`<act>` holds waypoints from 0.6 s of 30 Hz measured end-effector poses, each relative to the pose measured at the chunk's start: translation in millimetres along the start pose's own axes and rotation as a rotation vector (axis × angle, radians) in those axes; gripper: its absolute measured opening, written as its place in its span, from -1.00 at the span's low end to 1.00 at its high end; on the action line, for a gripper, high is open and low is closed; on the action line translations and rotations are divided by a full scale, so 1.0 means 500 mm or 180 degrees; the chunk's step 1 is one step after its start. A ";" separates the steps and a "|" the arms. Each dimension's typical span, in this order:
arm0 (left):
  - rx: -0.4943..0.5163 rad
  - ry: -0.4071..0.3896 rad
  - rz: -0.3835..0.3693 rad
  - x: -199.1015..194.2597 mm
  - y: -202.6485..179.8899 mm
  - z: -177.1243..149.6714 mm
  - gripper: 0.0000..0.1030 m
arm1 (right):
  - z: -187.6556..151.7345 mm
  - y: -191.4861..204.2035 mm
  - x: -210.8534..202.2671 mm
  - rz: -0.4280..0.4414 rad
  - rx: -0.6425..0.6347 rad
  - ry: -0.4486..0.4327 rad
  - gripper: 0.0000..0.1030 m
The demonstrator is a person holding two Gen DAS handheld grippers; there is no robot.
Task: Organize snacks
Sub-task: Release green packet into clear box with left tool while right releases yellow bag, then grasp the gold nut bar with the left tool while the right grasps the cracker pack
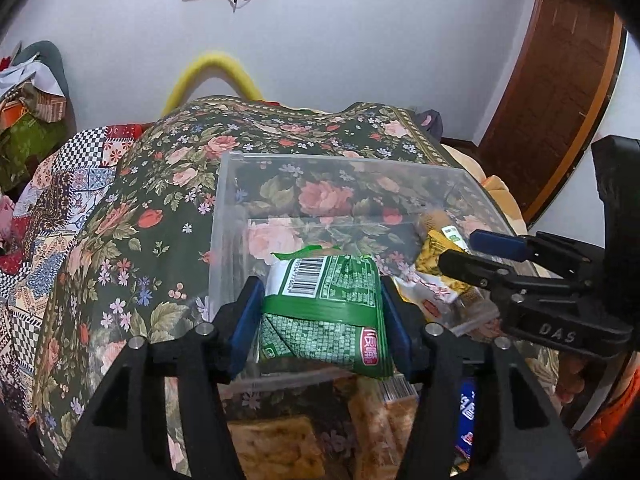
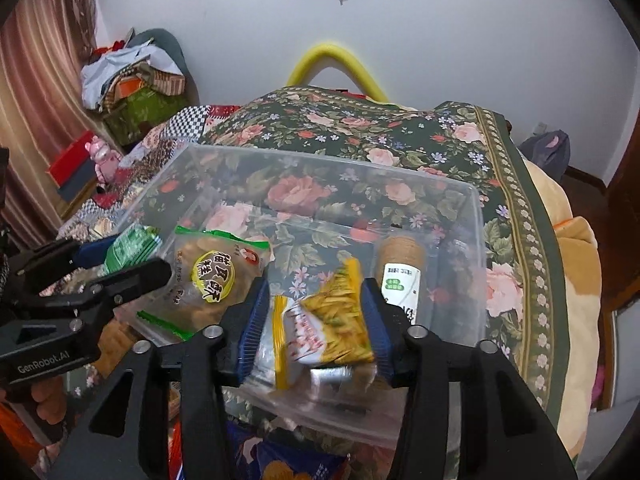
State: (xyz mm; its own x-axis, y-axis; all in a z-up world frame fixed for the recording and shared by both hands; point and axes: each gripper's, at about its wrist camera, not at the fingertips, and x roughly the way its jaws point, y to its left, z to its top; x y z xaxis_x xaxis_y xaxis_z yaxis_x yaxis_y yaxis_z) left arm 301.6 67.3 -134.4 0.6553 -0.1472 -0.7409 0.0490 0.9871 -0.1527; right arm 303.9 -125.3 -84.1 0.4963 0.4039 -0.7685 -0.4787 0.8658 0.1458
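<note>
A clear plastic box [image 1: 224, 216] [image 2: 476, 216] sits on the floral bedspread. My left gripper [image 1: 320, 300] is shut on a green snack packet [image 1: 324, 312] and holds it over the box's near left corner. My right gripper [image 2: 316, 308] is shut on a yellow and white snack packet [image 2: 332, 320], held over the box's near side. Inside the box lie a round-label biscuit bag [image 2: 212, 276] and a brown roll with a white label [image 2: 400, 268]. Each gripper shows in the other's view, the right gripper [image 1: 472, 252] and the left gripper [image 2: 120, 260].
Several more snack packets lie in front of the box, below the grippers [image 1: 276, 444] [image 2: 288, 460]. The floral bedspread [image 1: 132, 216] [image 2: 400, 132] covers the bed. Piled clothes and boxes [image 2: 132, 80] stand at the far left. A wooden door [image 1: 560, 72] is at the right.
</note>
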 end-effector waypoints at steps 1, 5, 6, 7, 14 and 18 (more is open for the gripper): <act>0.0002 -0.0004 0.0015 -0.004 -0.001 -0.001 0.16 | -0.001 -0.003 -0.009 0.0004 0.0026 -0.0028 -0.02; -0.0023 -0.0068 0.0028 -0.030 0.000 0.000 0.29 | -0.002 -0.005 -0.044 -0.0007 0.0039 -0.0153 0.14; -0.0048 -0.0098 0.0031 -0.038 0.002 0.001 0.35 | -0.003 -0.006 -0.057 -0.0002 0.0047 -0.0191 0.18; -0.0069 -0.0122 0.0031 -0.043 0.003 0.002 0.38 | -0.003 -0.006 -0.067 0.0002 0.0054 -0.0222 0.23; -0.0113 -0.0230 0.0054 -0.100 0.012 0.006 0.41 | -0.024 -0.001 -0.144 -0.0067 -0.0014 -0.0435 0.37; -0.0062 -0.0229 0.0091 -0.129 0.014 -0.013 0.43 | -0.051 -0.001 -0.172 -0.0127 -0.0043 -0.0483 0.41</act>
State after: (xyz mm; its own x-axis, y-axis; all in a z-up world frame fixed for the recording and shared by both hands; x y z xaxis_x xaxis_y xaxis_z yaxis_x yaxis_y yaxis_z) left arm 254.9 83.1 -92.0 0.7088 -0.1133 -0.6962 0.0154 0.9893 -0.1453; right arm 243.3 -168.1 -34.0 0.6183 0.4102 -0.6704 -0.4658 0.8783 0.1078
